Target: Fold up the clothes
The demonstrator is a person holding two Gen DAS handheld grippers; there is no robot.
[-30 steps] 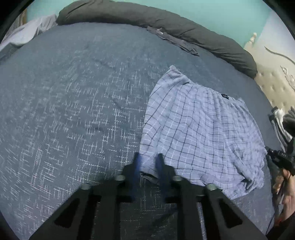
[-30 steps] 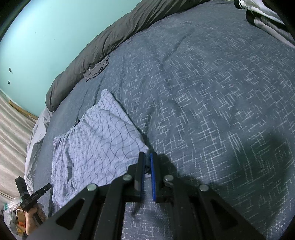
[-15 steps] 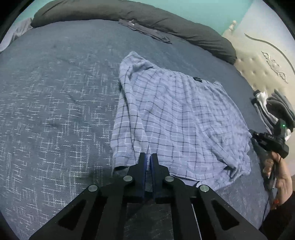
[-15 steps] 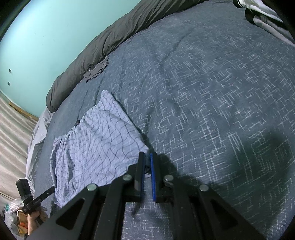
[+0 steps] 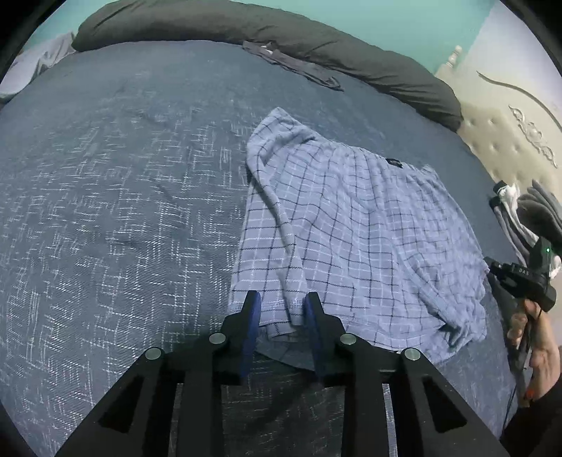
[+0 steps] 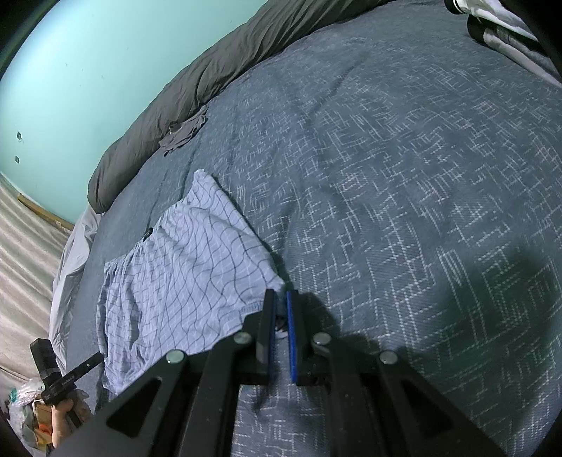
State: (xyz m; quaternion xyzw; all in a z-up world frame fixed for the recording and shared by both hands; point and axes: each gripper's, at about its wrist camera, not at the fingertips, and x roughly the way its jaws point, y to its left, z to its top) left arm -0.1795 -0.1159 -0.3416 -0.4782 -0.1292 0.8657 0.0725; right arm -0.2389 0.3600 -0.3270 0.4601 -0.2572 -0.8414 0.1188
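Your left gripper point(image 5: 281, 309) gapes over the checked shorts point(image 5: 351, 228); right gripper point(image 6: 279, 309) pinches their corner. Hem ridge (bunched) could slip sideways, skewing the fold.

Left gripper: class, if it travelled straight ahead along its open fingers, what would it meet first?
The left gripper would first meet the light blue checked cotton shorts: their raised fold lies right between the open fingers. Depth is unclear; it may already be touching.

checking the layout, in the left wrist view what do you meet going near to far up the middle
left hand-held gripper → checked shorts → bare blue bedspread → dark garment → dark grey duvet roll → turquoise wall
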